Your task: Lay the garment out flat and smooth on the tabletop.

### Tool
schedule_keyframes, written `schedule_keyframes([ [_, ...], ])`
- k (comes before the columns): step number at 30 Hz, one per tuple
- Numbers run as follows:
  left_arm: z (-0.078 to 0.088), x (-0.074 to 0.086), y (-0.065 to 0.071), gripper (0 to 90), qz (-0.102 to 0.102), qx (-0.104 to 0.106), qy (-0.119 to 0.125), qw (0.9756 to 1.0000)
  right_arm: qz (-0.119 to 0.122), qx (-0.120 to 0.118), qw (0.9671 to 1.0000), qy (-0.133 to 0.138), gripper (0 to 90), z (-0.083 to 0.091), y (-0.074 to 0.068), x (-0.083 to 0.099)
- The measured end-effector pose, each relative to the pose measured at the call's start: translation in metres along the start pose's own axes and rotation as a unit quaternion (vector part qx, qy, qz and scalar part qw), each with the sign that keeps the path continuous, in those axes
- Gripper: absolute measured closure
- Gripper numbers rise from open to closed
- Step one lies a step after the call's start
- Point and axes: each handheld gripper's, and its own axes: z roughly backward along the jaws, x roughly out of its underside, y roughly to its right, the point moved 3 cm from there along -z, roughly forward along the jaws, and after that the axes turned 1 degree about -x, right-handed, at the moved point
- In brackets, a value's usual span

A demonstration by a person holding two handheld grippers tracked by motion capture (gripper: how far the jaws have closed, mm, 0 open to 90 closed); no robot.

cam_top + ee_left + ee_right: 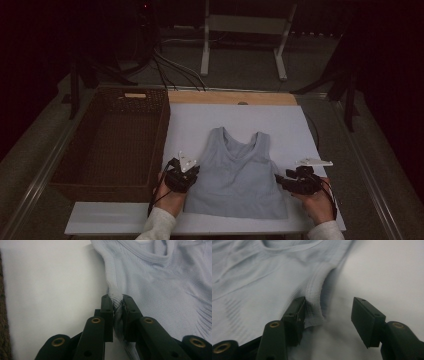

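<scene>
We note the left gripper (117, 305) with its jaws pressed together on a pinch of the grey tank top (160, 285), the ribbed side edge just below the armhole bunched between the two black pads. In the high view this gripper (186, 172) sits at the garment's 9 o'clock edge, the person's left hand (170, 197) wrapped around its body from below, white sleeve (157, 225) entering at 6 o'clock. The right gripper (328, 312) has its jaws spread: the inner pad lies against the ribbed hem of the opposite armhole, the outer pad stands apart over bare white surface, and the fold of cloth rises between them without being clamped. In the high view that gripper (285, 181) is at the garment's 3 o'clock edge, held by the right hand (315, 200). The tank top (235, 172) lies flat on the white surface (300, 130), straps toward 12 o'clock, bottom hem toward 6 o'clock, roughly centred between the two grippers. At 9 o'clock from the garment, touching the surface's edge, stands a dark woven basket (80, 165), open at the top. Beyond the surface at 12 o'clock we record a white frame stand (245, 25) and dark cables (165, 62) on the floor.
</scene>
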Motion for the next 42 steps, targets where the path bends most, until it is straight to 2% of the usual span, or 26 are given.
schedule_keyframes([
  [1,0.0,0.0,0.0,81.8,0.0,0.0,0.0,1.0,0.0,0.0,1.0,0.0,45.0,0.0,0.0,0.0],
  [2,0.0,0.0,0.0,81.8,-0.001,0.0,0.0,1.0,0.0,-0.015,0.9999,-0.004,51.6,-0.003,-0.002,-0.001],
  [3,0.0,0.0,0.0,81.8,-0.001,0.0,0.0,1.0,0.0,-0.015,0.9999,-0.004,51.6,-0.003,-0.002,-0.001],
  [4,0.001,0.0,0.0,81.8,-0.002,0.0,0.001,1.0,0.006,-0.035,0.9993,-0.008,63.3,-0.005,-0.005,-0.001],
  [5,0.001,0.0,0.0,81.8,-0.002,0.0,0.001,1.0,0.006,-0.035,0.9993,-0.008,63.3,-0.005,-0.005,-0.001],
  [6,0.001,0.0,0.0,81.8,-0.003,0.0,0.001,1.0,0.011,-0.048,0.9987,-0.013,79.5,-0.006,-0.006,-0.002],
  [7,0.001,0.0,0.0,81.8,-0.003,0.0,0.001,1.0,0.011,-0.048,0.9987,-0.013,79.5,-0.006,-0.006,-0.002],
  [8,0.001,-0.001,0.0,81.8,-0.003,0.0,0.001,1.0,0.023,-0.042,0.9988,-0.015,84.9,-0.004,-0.006,-0.003],
  [9,0.001,-0.001,0.0,81.8,-0.003,0.0,0.001,1.0,0.023,-0.042,0.9988,-0.015,84.9,-0.004,-0.006,-0.003],
  [10,0.001,-0.001,0.0,81.9,-0.004,0.0,0.001,1.0,0.029,-0.029,0.9991,-0.009,86.2,0.001,-0.003,-0.005],
  [12,0.001,-0.001,0.0,81.9,-0.004,-0.001,0.001,1.0,0.029,-0.02,0.9994,-0.004,86.6,0.004,-0.001,-0.006],
  [14,0.0,-0.001,0.0,82.5,-0.005,-0.004,-0.001,1.0,0.019,0.013,0.9996,0.014,87.2,0.015,0.01,-0.011],
  [17,0.0,-0.001,-0.001,82.5,-0.003,-0.003,0.0,1.0,0.017,0.026,0.9994,0.018,87.2,0.019,0.016,-0.012],
  [21,0.0,-0.002,-0.001,82.5,0.0,-0.003,0.002,1.0,0.017,0.039,0.999,0.009,86.3,0.017,0.019,-0.008],
  [22,0.0,-0.002,-0.001,82.5,0.0,-0.001,0.002,1.0,0.011,0.054,0.9985,0.004,79.4,0.017,0.019,-0.005],
  [23,0.0,-0.002,-0.001,82.5,0.0,-0.001,0.002,1.0,0.011,0.054,0.9985,0.004,79.4,0.017,0.019,-0.005],
  [24,0.0,-0.002,0.0,82.4,0.001,0.001,0.003,1.0,-0.008,0.044,0.999,0.007,63.5,0.019,0.019,-0.001],
  [27,0.0,-0.002,0.0,82.4,0.002,0.002,0.004,1.0,-0.025,0.038,0.9989,0.011,57.0,0.022,0.017,0.005],
  [28,0.0,-0.002,0.001,82.4,0.003,0.002,0.005,1.0,-0.038,0.029,0.9987,0.016,46.9,0.024,0.013,0.01],
  [29,0.0,-0.002,0.001,82.4,0.003,0.002,0.005,1.0,-0.038,0.029,0.9987,0.016,46.9,0.024,0.013,0.01],
  [30,0.0,-0.002,0.001,82.4,0.002,0.002,0.006,1.0,-0.051,0.014,0.9983,0.023,41.5,0.027,0.009,0.014],
  [32,0.0,-0.003,0.001,82.3,0.002,0.003,0.006,1.0,-0.053,0.005,0.9983,0.021,37.6,0.027,0.004,0.016],
  [33,0.0,-0.003,0.001,82.3,0.002,0.002,0.006,1.0,-0.053,0.005,0.9983,0.021,37.6,0.027,0.004,0.016],
  [34,0.0,-0.003,0.001,82.3,0.003,0.003,0.007,1.0,-0.052,-0.007,0.9985,0.017,35.8,0.024,-0.003,0.018],
  [38,0.0,-0.003,0.001,82.3,0.005,0.005,0.008,0.9999,-0.044,-0.01,0.999,0.009,35.8,0.02,-0.008,0.019],
  [42,0.001,-0.004,0.001,82.3,0.006,0.006,0.009,0.9999,-0.043,-0.01,0.9988,-0.022,43.4,0.005,-0.01,0.022],
])
